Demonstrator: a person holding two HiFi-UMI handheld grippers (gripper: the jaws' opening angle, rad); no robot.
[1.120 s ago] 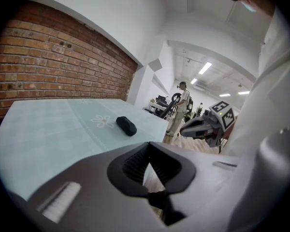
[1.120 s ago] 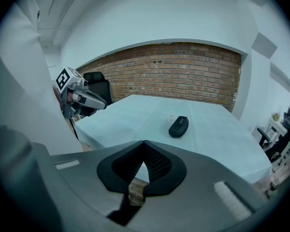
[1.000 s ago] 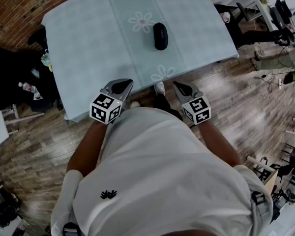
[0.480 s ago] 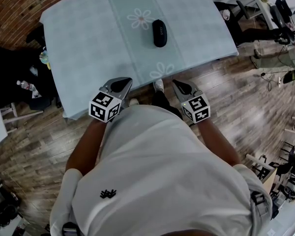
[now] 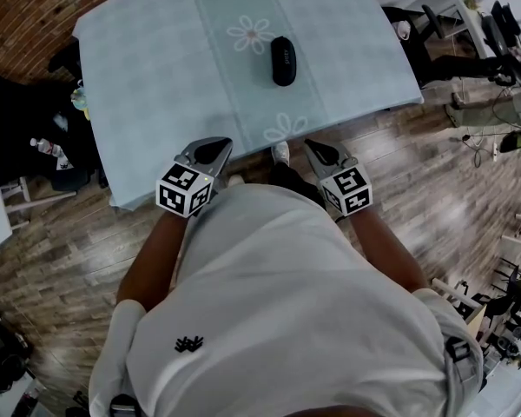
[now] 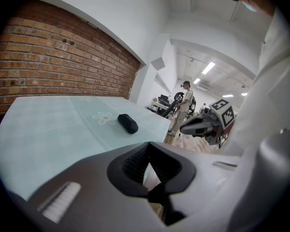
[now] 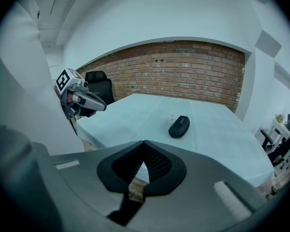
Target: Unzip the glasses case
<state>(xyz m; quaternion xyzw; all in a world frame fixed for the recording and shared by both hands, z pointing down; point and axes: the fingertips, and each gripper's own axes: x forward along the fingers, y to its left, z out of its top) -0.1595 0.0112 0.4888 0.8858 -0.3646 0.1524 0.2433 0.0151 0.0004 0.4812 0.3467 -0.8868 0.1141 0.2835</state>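
Two claws [image 5: 210,151] [image 5: 323,153] unmoved — one glasses case [image 5: 282,61]

Glasses case [image 5: 282,61] lies on the table [image 5: 156,68], beyond left claw [image 5: 212,151] and right claw [image 5: 323,153].

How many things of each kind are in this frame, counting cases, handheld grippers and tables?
Black oval glasses case: 1
Grey handheld two-jaw grippers: 2 (left gripper, right gripper)
Table under a light blue flowered cloth: 1
Total: 4
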